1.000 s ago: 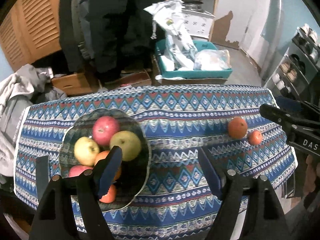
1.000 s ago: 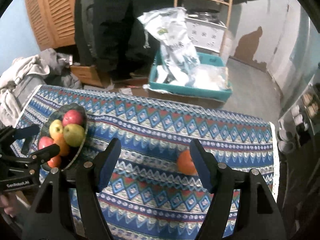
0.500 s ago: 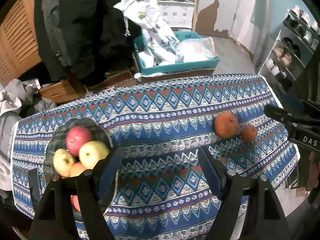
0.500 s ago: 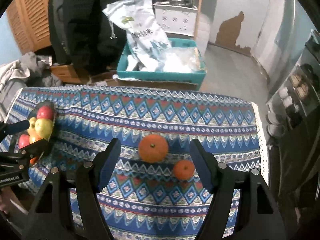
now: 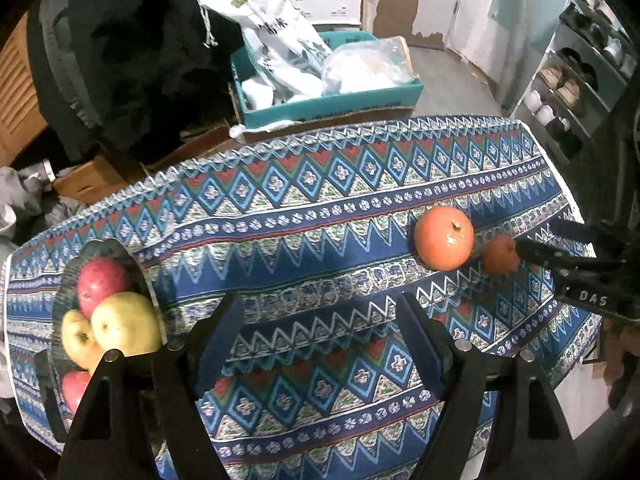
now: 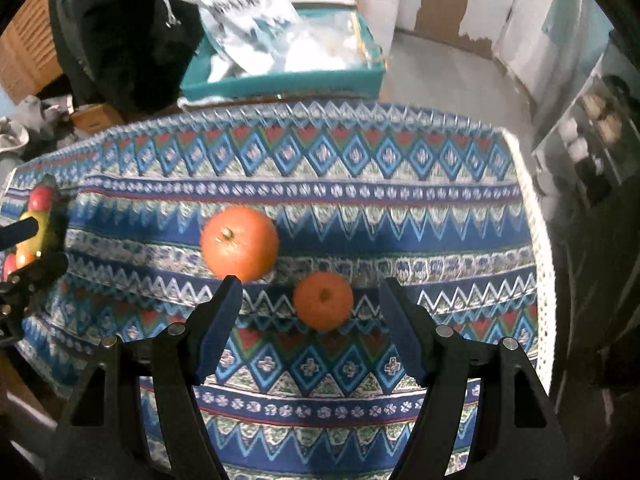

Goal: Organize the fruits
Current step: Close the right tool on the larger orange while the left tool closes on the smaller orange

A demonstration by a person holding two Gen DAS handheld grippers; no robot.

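Note:
A large orange [image 6: 239,243] and a small orange [image 6: 323,300] lie side by side on the patterned tablecloth [image 6: 360,208]; they also show in the left wrist view, large [image 5: 443,237] and small [image 5: 499,254]. My right gripper [image 6: 311,312] is open and empty, with the small orange between its fingers, just ahead of the tips. A glass bowl [image 5: 68,276] at the table's left holds red and yellow apples [image 5: 125,322] and more fruit. My left gripper [image 5: 320,328] is open and empty above the cloth, right of the bowl.
Behind the table stand a teal box [image 5: 332,100] with bags, a cardboard box [image 5: 88,180] and dark hanging clothes [image 5: 132,48]. A shoe rack [image 5: 576,80] stands at the right. The table's right edge [image 6: 540,240] is close to the small orange.
Both grippers have swung right and moved closer to the table. The oranges now sit nearer the right gripper, the small one between its open fingers. The bowl has slid to the left edge of both views.

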